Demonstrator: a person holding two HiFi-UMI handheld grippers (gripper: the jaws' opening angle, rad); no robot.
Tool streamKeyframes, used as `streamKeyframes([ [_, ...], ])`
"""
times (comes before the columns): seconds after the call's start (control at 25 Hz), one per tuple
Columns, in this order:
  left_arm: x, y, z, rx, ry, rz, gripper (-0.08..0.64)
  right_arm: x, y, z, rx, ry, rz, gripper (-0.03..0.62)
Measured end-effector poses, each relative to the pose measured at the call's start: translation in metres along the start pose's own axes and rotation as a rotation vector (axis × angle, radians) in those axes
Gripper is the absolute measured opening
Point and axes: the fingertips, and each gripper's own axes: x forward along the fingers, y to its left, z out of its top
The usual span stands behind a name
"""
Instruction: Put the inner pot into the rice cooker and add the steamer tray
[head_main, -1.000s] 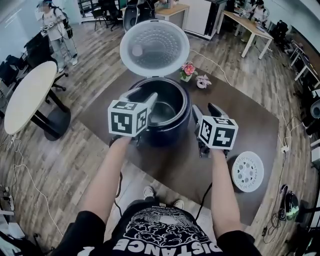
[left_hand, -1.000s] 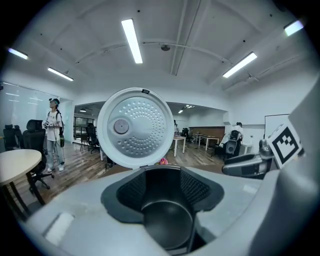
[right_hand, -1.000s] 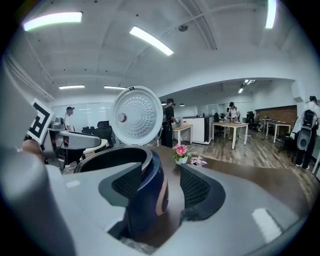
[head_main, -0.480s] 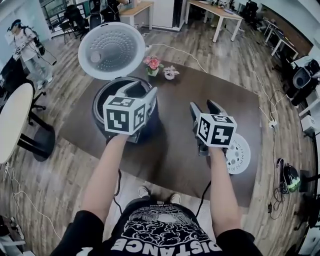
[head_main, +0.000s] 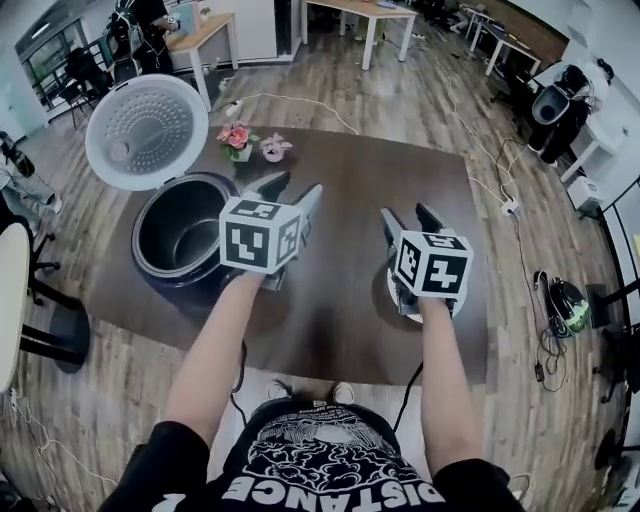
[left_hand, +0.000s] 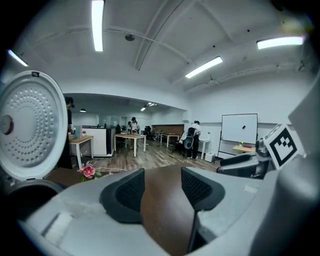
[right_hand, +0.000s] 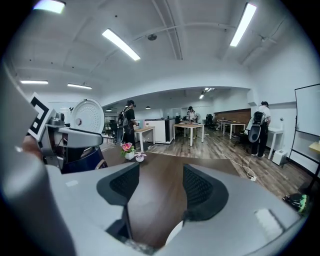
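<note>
The inner pot (head_main: 185, 235) is in the rice cooker (head_main: 150, 272); the steamer tray (right_hand: 174, 238) waits right of the cooker beneath the right gripper (head_main: 407, 213), whose fingers, like the left gripper's (head_main: 295, 187), have just been opening, empty.

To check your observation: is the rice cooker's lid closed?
No, the lid stands raised, showing its perforated underside above the rice cooker.

Dark rice cooker (head_main: 168, 287), lid (head_main: 147, 130) raised, inner pot (head_main: 185, 232) seated inside, white steamer tray (right_hand: 173, 241) (mostly hidden) well apart
</note>
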Motion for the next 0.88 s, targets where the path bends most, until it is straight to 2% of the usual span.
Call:
streamKeyframes([
  [0.48,0.06,-0.101,-0.038,0.027,0.098,-0.173,0.245,-0.061,-0.098,-0.05,0.107,0.024,-0.167,0.291],
  [0.88,0.105,-0.172,-0.086,0.01,0.203,-0.244,0.268,-0.085,-0.169,-0.103,0.185,0.071,-0.218,0.301],
])
